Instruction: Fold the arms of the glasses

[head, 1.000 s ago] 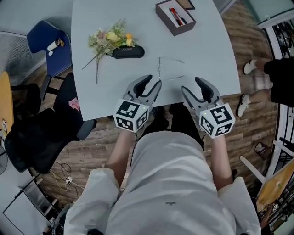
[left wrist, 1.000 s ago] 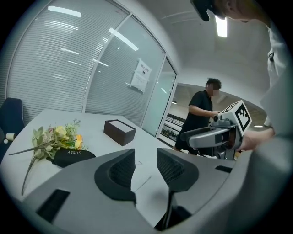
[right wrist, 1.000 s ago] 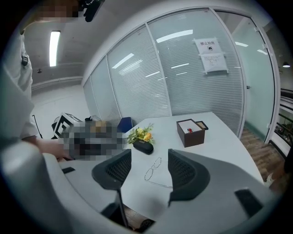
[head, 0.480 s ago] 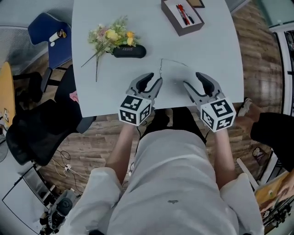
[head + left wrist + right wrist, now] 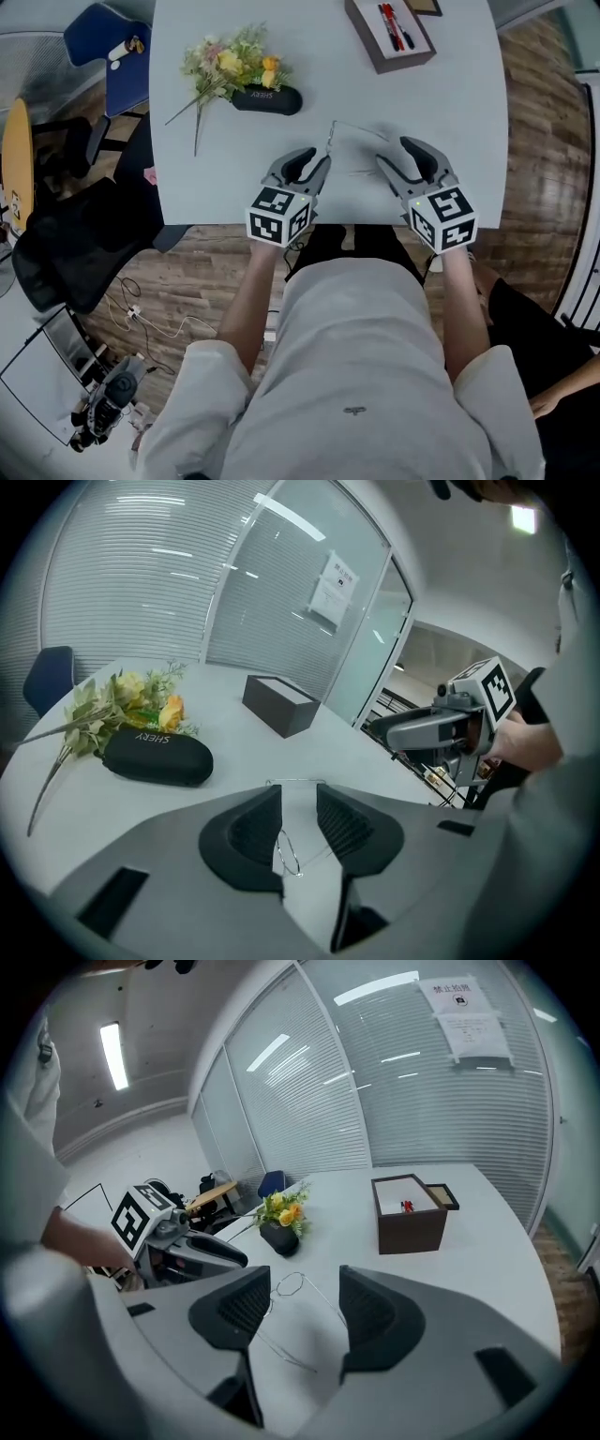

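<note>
The glasses (image 5: 331, 141) are thin wire-rimmed ones lying on the pale grey table (image 5: 234, 202) near its front edge, with both arms spread. My left gripper (image 5: 314, 161) sits at their left end. In the left gripper view a wire lens rim (image 5: 286, 853) lies between the two pads untouched; these jaws have just been closing. My right gripper (image 5: 396, 155) is open at the right side. In the right gripper view the glasses (image 5: 292, 1284) and one arm lie on the table between and beyond its jaws.
A black glasses case (image 5: 267, 99) and a bunch of artificial flowers (image 5: 230, 70) lie at the back left. A brown box with pens (image 5: 389, 33) stands at the back right. Office chairs (image 5: 66, 253) are left of the table, and another person (image 5: 553, 375) is at the lower right.
Both grippers have moved forward and down over the table edge, closing in on the glasses from either side. The left jaws stand a little narrower than before.
</note>
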A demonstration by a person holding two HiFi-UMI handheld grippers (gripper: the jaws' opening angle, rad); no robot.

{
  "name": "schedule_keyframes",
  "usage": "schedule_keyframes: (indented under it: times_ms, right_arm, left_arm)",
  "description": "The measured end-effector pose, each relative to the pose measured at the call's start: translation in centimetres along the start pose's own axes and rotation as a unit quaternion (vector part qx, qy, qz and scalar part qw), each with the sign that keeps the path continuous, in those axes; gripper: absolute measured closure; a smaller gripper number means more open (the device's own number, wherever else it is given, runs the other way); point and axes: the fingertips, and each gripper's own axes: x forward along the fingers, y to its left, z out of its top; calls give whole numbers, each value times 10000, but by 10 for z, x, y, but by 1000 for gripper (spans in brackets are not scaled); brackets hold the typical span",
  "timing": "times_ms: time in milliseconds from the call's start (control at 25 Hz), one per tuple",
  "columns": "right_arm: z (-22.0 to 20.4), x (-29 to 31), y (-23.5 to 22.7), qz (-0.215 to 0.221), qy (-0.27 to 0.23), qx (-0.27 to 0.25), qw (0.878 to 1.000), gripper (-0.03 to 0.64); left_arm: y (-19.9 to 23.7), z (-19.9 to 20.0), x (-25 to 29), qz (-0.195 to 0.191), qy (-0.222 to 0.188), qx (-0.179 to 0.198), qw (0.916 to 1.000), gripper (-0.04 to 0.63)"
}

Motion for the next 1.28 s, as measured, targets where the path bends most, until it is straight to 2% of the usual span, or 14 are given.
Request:
schedule_keyframes:
  times_ms: [400,680,960,1280]
  right_arm:
    - [-24,23,-21,418,411,-250,9980,399]
    - [-33,37,-31,661,574,-461,9951,411]
    - [-42,49,-32,777,710,-541,9930,428]
    - [-56,63,-35,680,944,-634,9912,457]
  left_arm:
    - [17,-15,31,428,281,-235,9984,495]
    - [29,-19,51,609,456,-163,9970,505]
    - [30,-28,61,602,599,-154,9963,523]
    - [28,-34,64,495,693,-64,9963,546]
